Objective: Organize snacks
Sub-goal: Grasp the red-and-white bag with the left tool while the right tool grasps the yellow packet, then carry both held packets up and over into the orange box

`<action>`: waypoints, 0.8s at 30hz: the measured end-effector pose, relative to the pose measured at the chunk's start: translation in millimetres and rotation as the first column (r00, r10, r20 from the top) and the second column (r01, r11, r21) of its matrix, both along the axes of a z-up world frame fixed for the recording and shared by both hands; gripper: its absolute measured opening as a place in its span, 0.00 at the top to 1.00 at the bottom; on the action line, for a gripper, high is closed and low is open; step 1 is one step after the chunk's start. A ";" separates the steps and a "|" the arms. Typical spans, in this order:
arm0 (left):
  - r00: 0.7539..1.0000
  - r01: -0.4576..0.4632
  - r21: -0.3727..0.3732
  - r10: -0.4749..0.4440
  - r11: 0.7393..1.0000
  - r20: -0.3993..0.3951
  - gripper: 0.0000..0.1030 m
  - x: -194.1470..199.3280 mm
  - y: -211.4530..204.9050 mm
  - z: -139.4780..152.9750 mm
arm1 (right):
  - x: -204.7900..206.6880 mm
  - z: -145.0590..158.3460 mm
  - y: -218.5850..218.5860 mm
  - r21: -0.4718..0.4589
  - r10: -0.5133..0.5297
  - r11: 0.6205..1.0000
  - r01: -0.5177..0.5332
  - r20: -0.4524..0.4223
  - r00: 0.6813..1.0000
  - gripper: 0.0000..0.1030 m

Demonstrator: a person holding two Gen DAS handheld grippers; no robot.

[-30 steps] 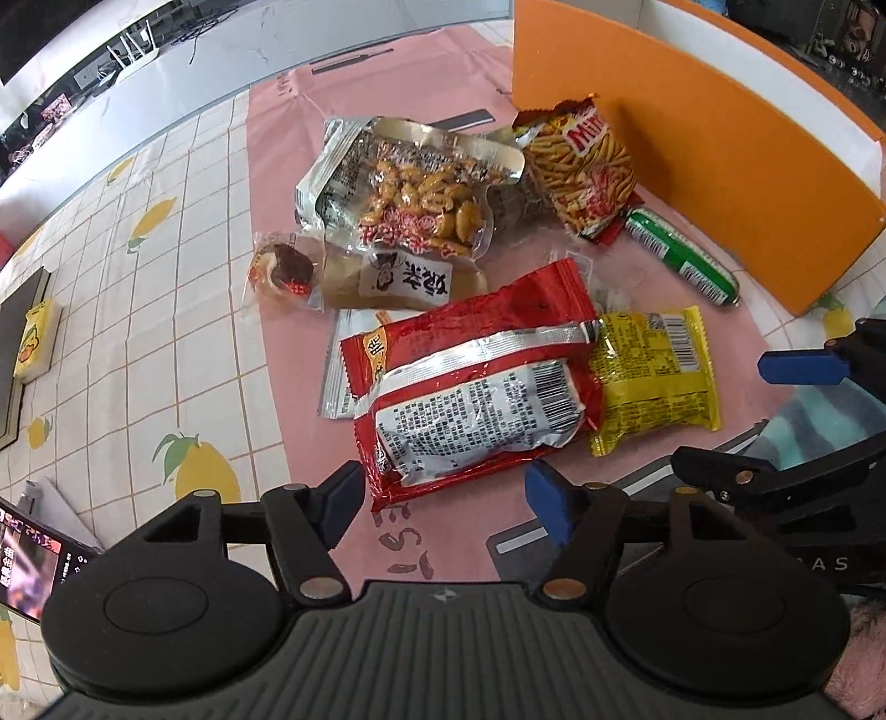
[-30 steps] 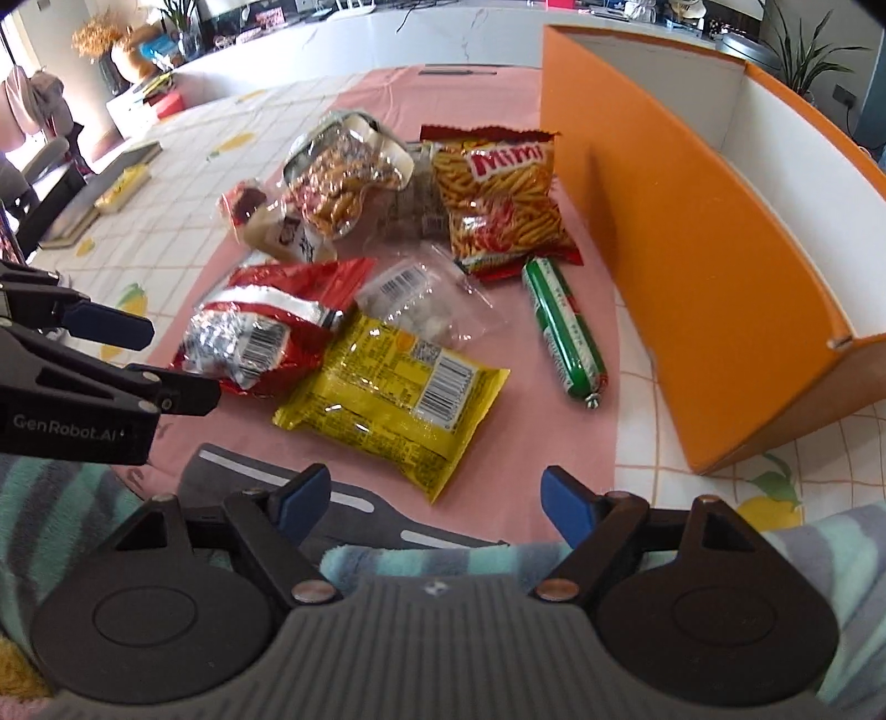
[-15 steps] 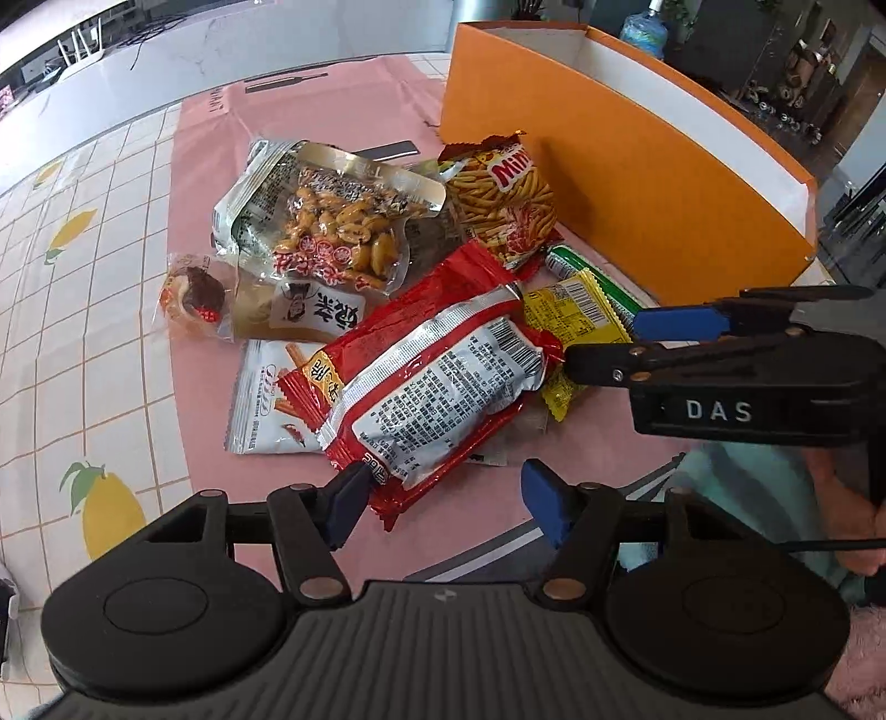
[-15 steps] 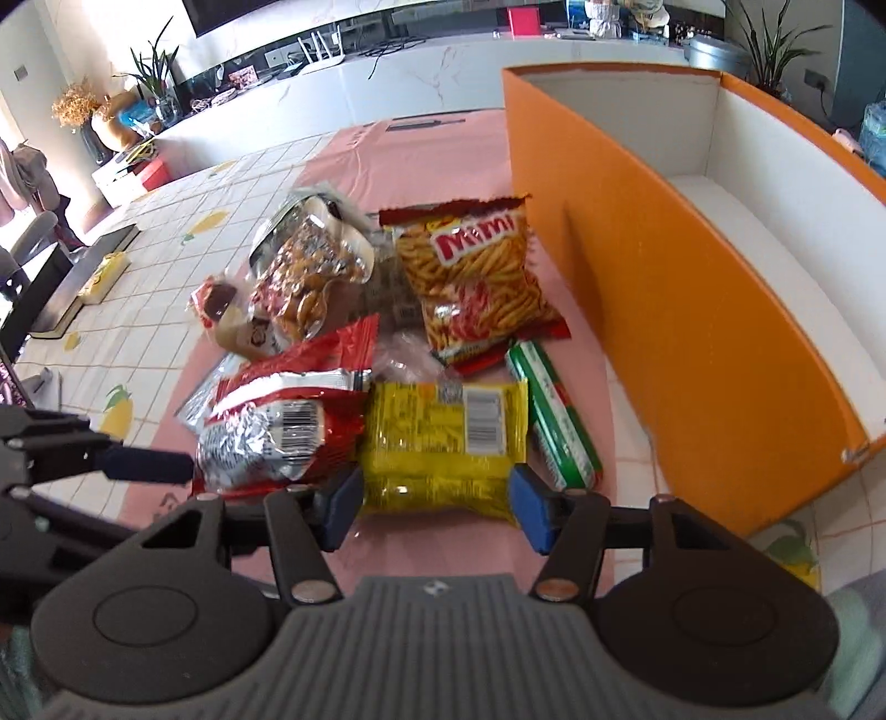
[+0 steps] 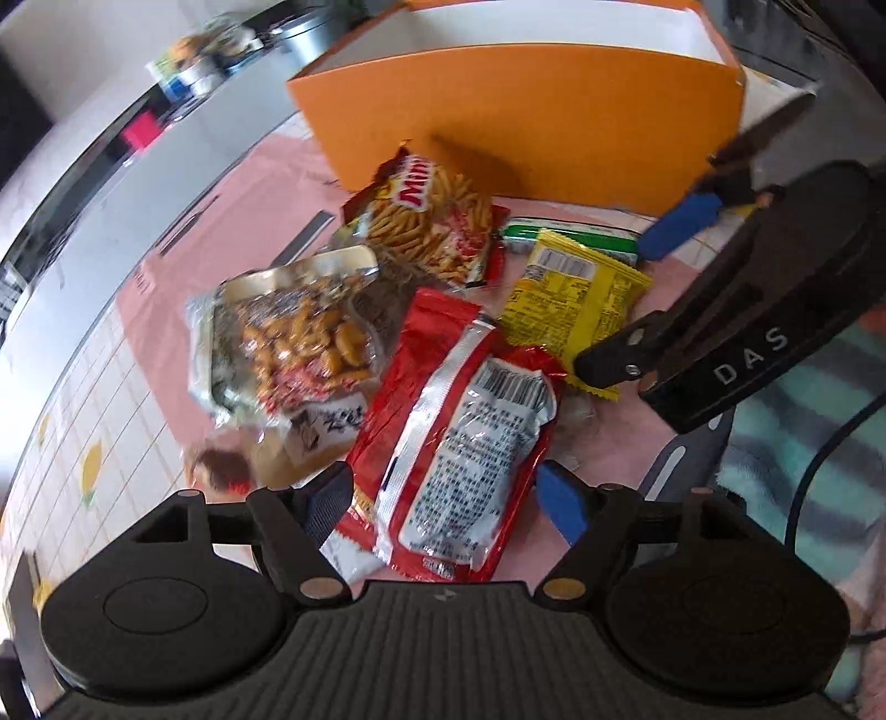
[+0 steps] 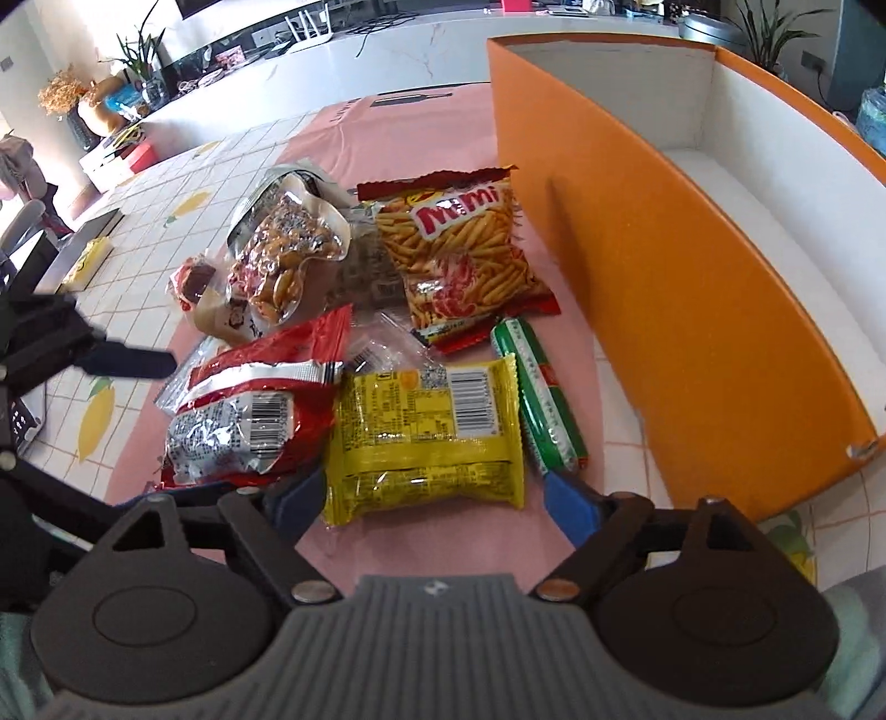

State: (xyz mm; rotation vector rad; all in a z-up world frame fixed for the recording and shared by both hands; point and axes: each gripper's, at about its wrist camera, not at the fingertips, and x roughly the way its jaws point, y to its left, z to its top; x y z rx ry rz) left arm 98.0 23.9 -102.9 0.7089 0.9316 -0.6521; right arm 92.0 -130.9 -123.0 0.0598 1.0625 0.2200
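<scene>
Left gripper: jaws have just been opening and stand wide; the red packet lies between the blue pads, apparently unpressed, though the blur leaves contact unsure.
Right gripper: jaws have just been opening, now spread either side of the yellow packet, pads clear of its edges.
Other snacks: peanut bag, Mimi sticks bag, green roll just beside the yellow packet.
Surface: pink mat over a lemon-print checked tablecloth.
Orange box: standing at the right, white inside.
Room: long white counter behind, with plants.
</scene>
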 end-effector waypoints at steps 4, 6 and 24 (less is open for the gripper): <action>0.998 0.060 0.003 -0.060 0.998 -0.013 0.11 8.2 -4.4 -6.8 | 4.9 -3.2 6.1 -0.013 0.061 0.998 -0.061 0.025 0.998 0.11; 0.998 0.055 -0.011 -0.056 0.998 -0.022 0.07 14.7 -6.2 -12.2 | 7.2 -7.1 8.1 -0.015 0.079 0.997 -0.079 0.017 0.997 0.11; 0.950 -0.309 -0.135 0.300 0.942 -0.084 0.27 1.0 25.0 9.4 | 1.2 -3.7 -12.6 0.080 0.039 0.996 -0.041 0.027 0.999 0.44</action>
